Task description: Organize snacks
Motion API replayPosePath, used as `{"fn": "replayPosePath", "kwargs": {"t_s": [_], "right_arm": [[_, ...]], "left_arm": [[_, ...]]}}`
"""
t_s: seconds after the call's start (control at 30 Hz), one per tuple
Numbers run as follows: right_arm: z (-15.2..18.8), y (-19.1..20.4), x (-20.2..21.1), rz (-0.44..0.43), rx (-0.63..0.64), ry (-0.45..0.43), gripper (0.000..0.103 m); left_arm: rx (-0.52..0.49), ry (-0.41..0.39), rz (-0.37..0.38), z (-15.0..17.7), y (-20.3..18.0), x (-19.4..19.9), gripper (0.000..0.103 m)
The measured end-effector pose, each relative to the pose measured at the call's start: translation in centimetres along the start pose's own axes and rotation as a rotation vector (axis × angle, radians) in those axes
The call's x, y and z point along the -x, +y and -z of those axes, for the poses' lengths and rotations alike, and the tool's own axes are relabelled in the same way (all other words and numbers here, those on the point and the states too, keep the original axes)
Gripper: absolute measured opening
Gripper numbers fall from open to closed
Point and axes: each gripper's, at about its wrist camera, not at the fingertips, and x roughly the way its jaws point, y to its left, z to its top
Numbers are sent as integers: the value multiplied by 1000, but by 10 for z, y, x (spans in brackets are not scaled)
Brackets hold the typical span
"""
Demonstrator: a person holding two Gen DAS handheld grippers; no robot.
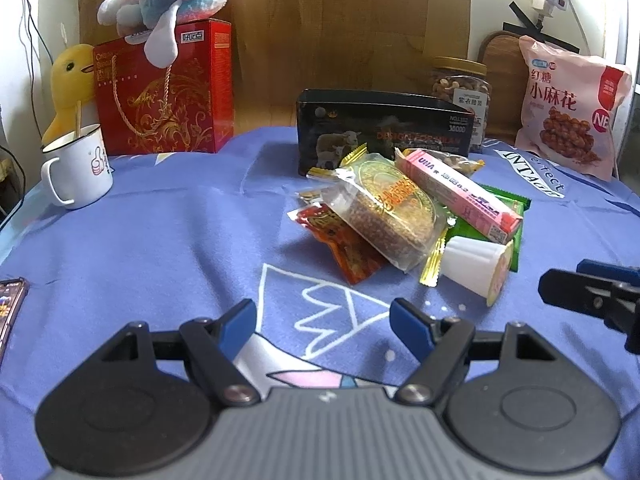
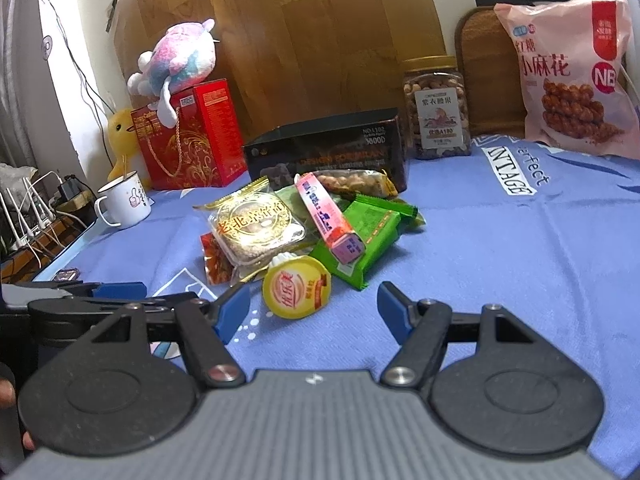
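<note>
left hand-held gripper (image 1: pixel 323 320) wide, empty | right hand-held gripper (image 2: pixel 314 306) wide | phone (image 1: pixel 10 308) left view only

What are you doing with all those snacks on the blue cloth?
Someone is about to tidy a snack pile, holding a two-finger gripper in each hand. The left gripper and right gripper are both open and empty, hovering over the blue tablecloth. Nothing is picked up yet. The white pudding cup with a yellow lid lies on its side nearest the right gripper. Behind it are the round cake in clear wrap, the long pink box and the open black box.
</note>
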Motion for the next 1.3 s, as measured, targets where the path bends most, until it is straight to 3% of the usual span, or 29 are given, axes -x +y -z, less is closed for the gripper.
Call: {"fn": "replayPosePath", "kwargs": {"t_s": [0.23,0.6,1.3], "right_arm": [[-2,-1,-2,-20,-25,2,72],[-10,-1,5,0,-26,-27,73],[-8,6,11,23,-2,-30,73]], "left_arm": [[13,-2,56,-4,-5,4,75],[-38,-72,41,-17,-10,16,75],[-33,-40,61,-17,-15,28,75]]}}
